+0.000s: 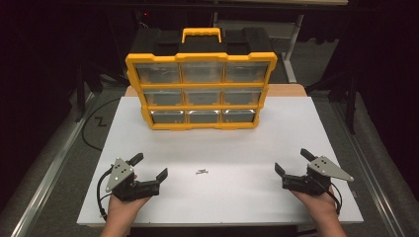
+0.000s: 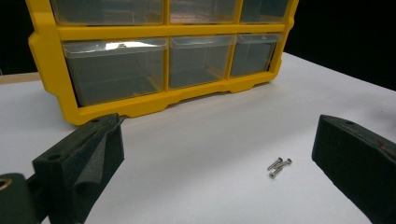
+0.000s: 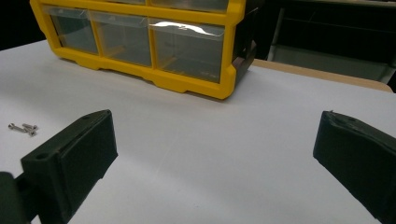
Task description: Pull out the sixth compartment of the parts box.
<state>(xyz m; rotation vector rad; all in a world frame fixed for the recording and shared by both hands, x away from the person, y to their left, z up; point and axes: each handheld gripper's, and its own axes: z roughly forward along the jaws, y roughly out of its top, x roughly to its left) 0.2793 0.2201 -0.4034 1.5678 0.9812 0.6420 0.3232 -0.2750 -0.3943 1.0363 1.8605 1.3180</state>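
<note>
A few small metal screws (image 1: 201,172) lie in a tight cluster on the white table (image 1: 296,128), nearer its front edge than its back and roughly midway between its left and right edges. They look light, hard and slick — thin shafts lying flat, likely to roll or skate away from a careless pinch, so I would close the jaws across a shaft, low to the surface, and take one at a time if they will part. The left gripper (image 1: 149,166) rests near the front-left corner, held from below in the person's hand, its jaws spread wide and empty; in the left gripper view the screws lie ahead, toward the right-hand jaw. The right gripper (image 1: 292,161) sits near the front-right corner in the mirror pose — jaws also wide apart, holding nothing, angled inward. Toward the back edge stands a yellow drawer organizer (image 1: 200,91) with clear drawers, all shut.
</note>
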